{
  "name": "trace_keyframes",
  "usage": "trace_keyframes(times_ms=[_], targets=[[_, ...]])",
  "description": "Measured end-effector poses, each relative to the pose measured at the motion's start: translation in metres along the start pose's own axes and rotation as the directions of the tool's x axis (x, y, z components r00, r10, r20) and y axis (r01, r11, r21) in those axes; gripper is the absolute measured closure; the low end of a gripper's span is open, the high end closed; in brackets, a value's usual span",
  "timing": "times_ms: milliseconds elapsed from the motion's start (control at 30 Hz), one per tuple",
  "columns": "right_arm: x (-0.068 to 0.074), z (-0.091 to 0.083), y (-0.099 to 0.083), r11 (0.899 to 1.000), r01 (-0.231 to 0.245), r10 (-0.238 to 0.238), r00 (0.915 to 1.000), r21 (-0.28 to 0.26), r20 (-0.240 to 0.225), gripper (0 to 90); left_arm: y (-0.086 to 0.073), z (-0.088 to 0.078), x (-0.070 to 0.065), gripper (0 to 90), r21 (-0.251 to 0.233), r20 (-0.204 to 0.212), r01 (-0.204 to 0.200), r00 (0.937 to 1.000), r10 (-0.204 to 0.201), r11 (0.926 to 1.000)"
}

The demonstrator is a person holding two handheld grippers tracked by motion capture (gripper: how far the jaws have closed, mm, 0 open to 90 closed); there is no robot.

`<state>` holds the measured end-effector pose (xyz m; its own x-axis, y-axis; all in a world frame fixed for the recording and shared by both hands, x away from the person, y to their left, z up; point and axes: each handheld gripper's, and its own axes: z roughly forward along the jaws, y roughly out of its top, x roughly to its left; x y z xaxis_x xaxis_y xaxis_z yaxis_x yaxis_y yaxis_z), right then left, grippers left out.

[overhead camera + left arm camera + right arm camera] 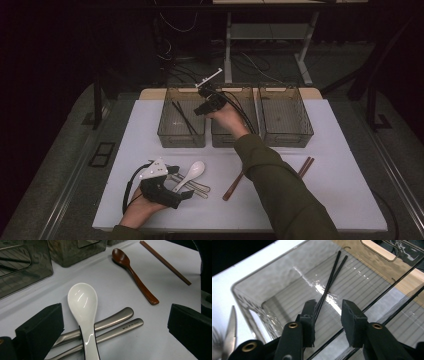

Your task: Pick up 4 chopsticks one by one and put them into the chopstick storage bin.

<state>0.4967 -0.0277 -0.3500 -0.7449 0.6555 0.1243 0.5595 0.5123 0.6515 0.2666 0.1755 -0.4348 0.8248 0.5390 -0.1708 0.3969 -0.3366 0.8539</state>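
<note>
White spoon (83,307) across metal handles (113,322) — wooden spoon (133,273) beyond.

Legible marking: one only. The lower of the two metal handles (117,330) lying under the white spoon (83,307) carries a short line of small engraved lettering near its end, seen in the left gripper view; the characters are too small and blurred to read. No other text, label, brand, number or sign can be read.

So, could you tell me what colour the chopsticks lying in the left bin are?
Black chopsticks; the right gripper view shows them best.
</note>
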Motion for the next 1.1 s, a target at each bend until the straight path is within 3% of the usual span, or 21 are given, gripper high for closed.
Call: trace_keyframes(times_ms=[367,800,1100], targets=[[-0.007,-0.023,-0.017,0.995,-0.004,-0.005,0.9958,-0.096,-0.092,49.1,0.000,0.001,0.000,0.0,0.011,-0.001,-0.011,0.9999,0.011,0.9999],[-0.010,-0.060,-0.052,0.984,0.054,-0.068,0.9944,-0.170,-0.081,40.3,-0.001,0.002,0.000,0.0,0.021,-0.008,-0.009,0.9999,0.009,0.9997],[-0.015,-0.084,-0.079,0.979,0.057,-0.074,0.9937,-0.196,-0.084,40.0,-0.003,0.002,0.002,0.0,0.020,-0.011,0.001,0.9999,-0.001,0.9998]])
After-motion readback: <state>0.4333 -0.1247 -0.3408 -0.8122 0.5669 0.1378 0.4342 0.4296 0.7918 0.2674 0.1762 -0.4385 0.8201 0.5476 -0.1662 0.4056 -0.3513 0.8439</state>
